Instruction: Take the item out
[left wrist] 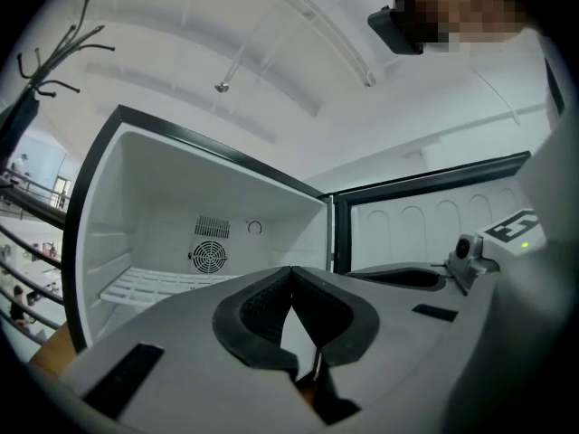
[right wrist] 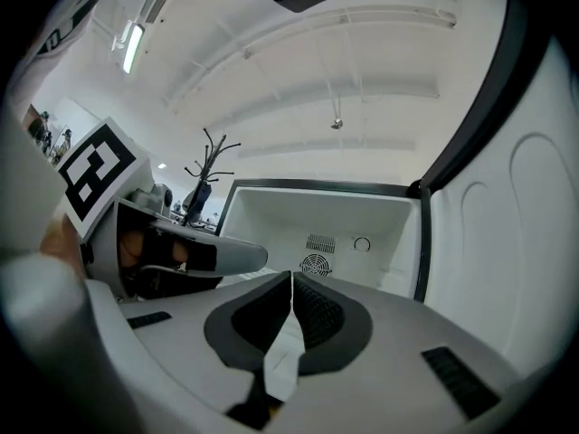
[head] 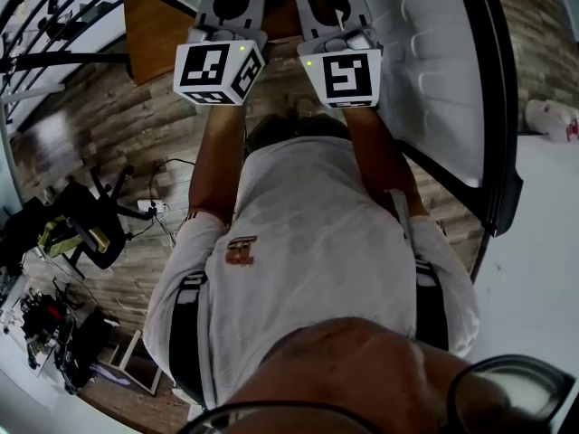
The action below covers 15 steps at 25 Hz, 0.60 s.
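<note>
The item cannot be made out in any view. Ahead of both grippers a fridge (left wrist: 163, 188) faces them, white inside with a dark frame. A wire shelf (left wrist: 145, 286) lies low at its left, and a round fan grille (left wrist: 208, 258) sits on the far wall. Its door (left wrist: 425, 233) is swung wide to the right, the arched white lining turned toward the grippers.

The left gripper (left wrist: 290, 269) has its jaws closed, ribbed pads meeting at the tips with nothing between them. The right gripper (right wrist: 291, 277) is just beside it on the right, its jaws likewise closed on nothing. Both are held up near the opening, side by side, outside the fridge.

To the left of the fridge a bare coat rack (right wrist: 210, 165) stands farther off, and a dark railing (head: 54, 7) runs along the left edge. Below is a wood-plank floor (head: 118, 116), with a black chair (head: 90, 229) on it to the left of the person.
</note>
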Each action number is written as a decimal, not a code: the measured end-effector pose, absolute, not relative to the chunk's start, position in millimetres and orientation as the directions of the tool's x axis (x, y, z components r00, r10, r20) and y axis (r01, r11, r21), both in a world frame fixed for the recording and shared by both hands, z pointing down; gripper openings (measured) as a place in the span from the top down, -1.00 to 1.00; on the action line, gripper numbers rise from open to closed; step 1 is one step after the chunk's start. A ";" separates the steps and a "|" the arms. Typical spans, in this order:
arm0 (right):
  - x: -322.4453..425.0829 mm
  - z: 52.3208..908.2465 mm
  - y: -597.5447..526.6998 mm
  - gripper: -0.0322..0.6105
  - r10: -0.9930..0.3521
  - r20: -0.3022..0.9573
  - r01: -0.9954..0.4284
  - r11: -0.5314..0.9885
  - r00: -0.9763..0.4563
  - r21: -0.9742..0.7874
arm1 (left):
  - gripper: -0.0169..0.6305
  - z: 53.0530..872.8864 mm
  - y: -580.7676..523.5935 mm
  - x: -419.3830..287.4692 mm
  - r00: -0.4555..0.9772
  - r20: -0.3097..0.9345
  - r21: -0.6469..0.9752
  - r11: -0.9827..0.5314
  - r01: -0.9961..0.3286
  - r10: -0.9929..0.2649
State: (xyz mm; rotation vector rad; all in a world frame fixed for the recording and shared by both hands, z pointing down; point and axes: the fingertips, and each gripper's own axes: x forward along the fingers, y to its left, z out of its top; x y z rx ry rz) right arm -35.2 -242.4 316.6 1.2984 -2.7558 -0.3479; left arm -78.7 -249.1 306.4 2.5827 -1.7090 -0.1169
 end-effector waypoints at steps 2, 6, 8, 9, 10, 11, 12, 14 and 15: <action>-37.9 319.5 -248.9 0.79 -0.778 -0.018 -0.767 0.616 -0.629 0.178 | 0.89 308.6 -256.5 -83.2 0.392 -0.032 0.112 -0.393 -0.913 -0.920; -35.9 321.7 -261.9 0.79 -0.795 -0.005 -0.792 0.604 -0.607 0.092 | 0.89 311.3 -269.6 -90.0 0.395 -0.022 0.219 -0.390 -0.895 -0.919; -32.5 322.2 -270.2 0.79 -0.807 -0.005 -0.807 0.590 -0.590 0.035 | 0.89 313.6 -277.0 -93.8 0.403 -0.015 0.288 -0.390 -0.875 -0.915; -31.5 322.6 -274.3 0.79 -0.814 -0.007 -0.814 0.581 -0.581 0.002 | 0.89 315.6 -280.7 -96.2 0.409 -0.010 0.324 -0.390 -0.862 -0.912; -31.1 323.6 -278.3 0.79 -0.819 -0.008 -0.818 0.574 -0.574 -0.034 | 0.89 318.5 -284.3 -98.7 0.415 -0.004 0.361 -0.389 -0.848 -0.910; -30.9 325.2 -282.1 0.79 -0.822 -0.008 -0.820 0.568 -0.569 -0.072 | 0.89 321.8 -288.0 -101.0 0.422 0.001 0.399 -0.386 -0.832 -0.907; -30.9 327.2 -285.8 0.79 -0.824 -0.007 -0.819 0.563 -0.566 -0.110 | 0.89 324.7 -292.0 -102.7 0.429 0.004 0.439 -0.384 -0.813 -0.903; -30.5 331.4 -293.6 0.79 -0.824 -0.004 -0.809 0.558 -0.567 -0.186 | 0.88 328.1 -300.8 -102.9 0.450 -0.003 0.524 -0.385 -0.760 -0.893; -30.1 333.5 -297.4 0.79 -0.822 -0.004 -0.800 0.555 -0.569 -0.228 | 0.89 329.8 -304.7 -101.5 0.463 -0.008 0.565 -0.386 -0.729 -0.886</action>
